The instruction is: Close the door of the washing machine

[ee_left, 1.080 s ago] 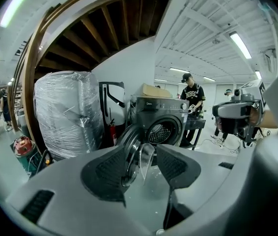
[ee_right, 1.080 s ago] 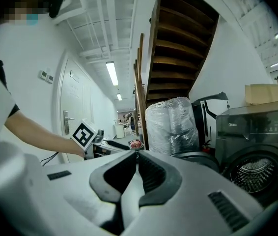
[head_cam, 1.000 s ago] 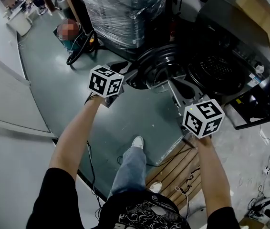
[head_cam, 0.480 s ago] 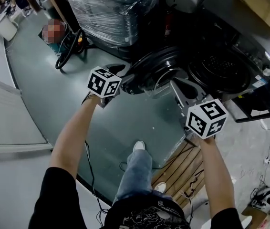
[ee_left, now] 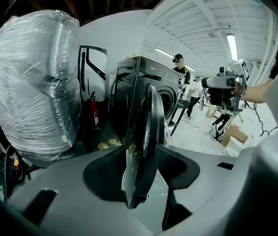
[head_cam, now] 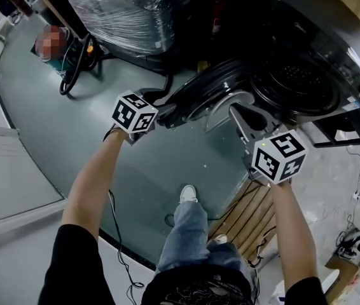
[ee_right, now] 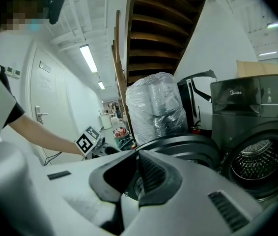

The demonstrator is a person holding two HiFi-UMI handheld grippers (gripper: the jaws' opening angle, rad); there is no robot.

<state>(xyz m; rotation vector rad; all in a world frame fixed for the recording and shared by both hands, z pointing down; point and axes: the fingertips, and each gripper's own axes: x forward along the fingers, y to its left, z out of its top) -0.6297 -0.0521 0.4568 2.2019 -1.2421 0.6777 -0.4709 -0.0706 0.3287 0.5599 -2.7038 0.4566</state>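
Door (head_cam: 215, 84) open, left gripper (ee_left: 143, 149) astride edge (ee_left: 138, 181) — closing

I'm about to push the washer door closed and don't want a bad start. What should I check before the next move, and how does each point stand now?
1. Door open: ok. It stands swung out from the drum opening.
2. Door rim between the left gripper jaws: ok. The jaws have just been closing, and the rim sits between them.
3. Pads pressing on the rim: not ok. There are gaps on both sides.
4. Right gripper free: ok. It is shut and holds nothing.
5. Right gripper out of the door's swing: cannot tell. It points at the gap between door and opening.
6. Drum opening free of hanging laundry: ok. Nothing drapes over its rim.
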